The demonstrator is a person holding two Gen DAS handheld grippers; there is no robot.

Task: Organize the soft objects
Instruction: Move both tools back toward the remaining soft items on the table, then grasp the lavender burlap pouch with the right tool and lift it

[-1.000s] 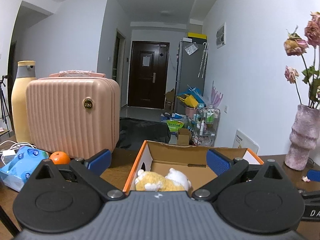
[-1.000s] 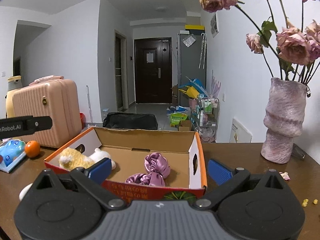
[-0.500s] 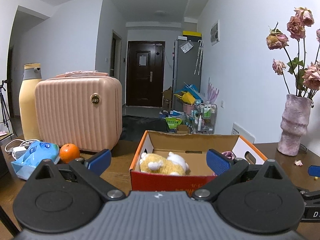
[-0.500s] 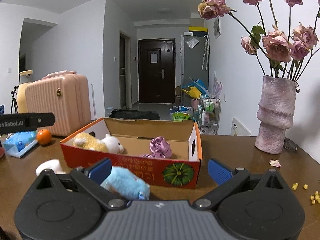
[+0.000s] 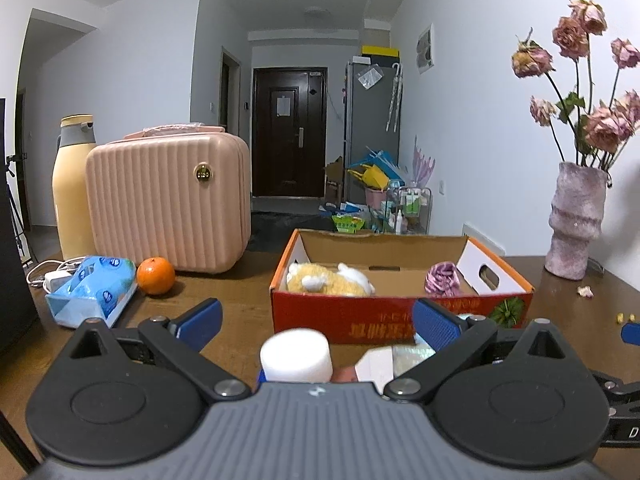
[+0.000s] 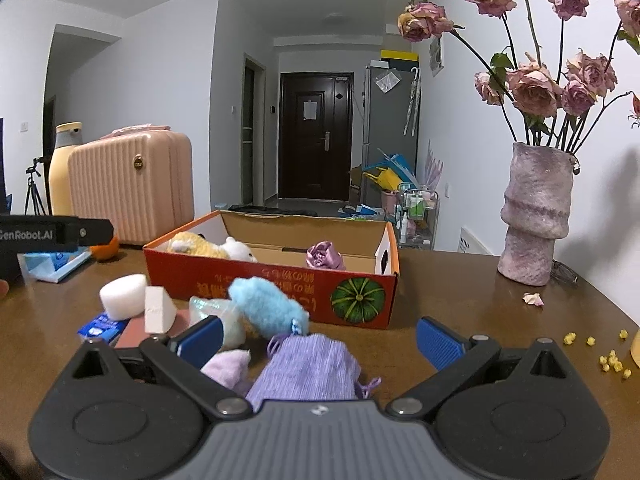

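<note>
- The left tongs (image 5: 316, 322) hang low and level over the brown worktop (image 5: 224, 300), jaws spread wide and holding nothing, aimed at the red cardboard box (image 5: 400, 316); a white foam cylinder (image 5: 296, 354) sits just ahead of them, between the blue pads.
- The right tongs (image 6: 318, 338) are likewise level and released, jaws wide apart, poised over a lilac knitted pouch (image 6: 308, 368) and a paler purple soft piece (image 6: 228, 364) that lie loose on the worktop in front of the box.
- Readable writing is scarce: "GenRobot.AI" runs along the black arm of the other tool at the left edge of the right-wrist view; the box front carries yellow characters (upside down, not legible) and a green pumpkin picture (image 6: 358, 298).
- Inside the box lie a yellow-and-white plush toy (image 5: 328, 280) toward its left end and a purple satin rosette (image 5: 442, 278) toward its right.
- Outside, against the box front, rest a fluffy blue toy (image 6: 268, 308), a white wedge (image 6: 158, 310) and a pale crinkled bundle (image 6: 216, 310).
- From left across the worktop: a cream bottle (image 5: 72, 184), a blue tissue pack (image 5: 94, 290), an orange (image 5: 156, 276), a pink ribbed case (image 5: 168, 208), then a mauve vase (image 5: 576, 220) of dried roses at far right.
- Behind, a white-walled hallway leads to a dark door (image 5: 290, 134), with a grey fridge (image 5: 372, 128) and floor clutter beside it.
</note>
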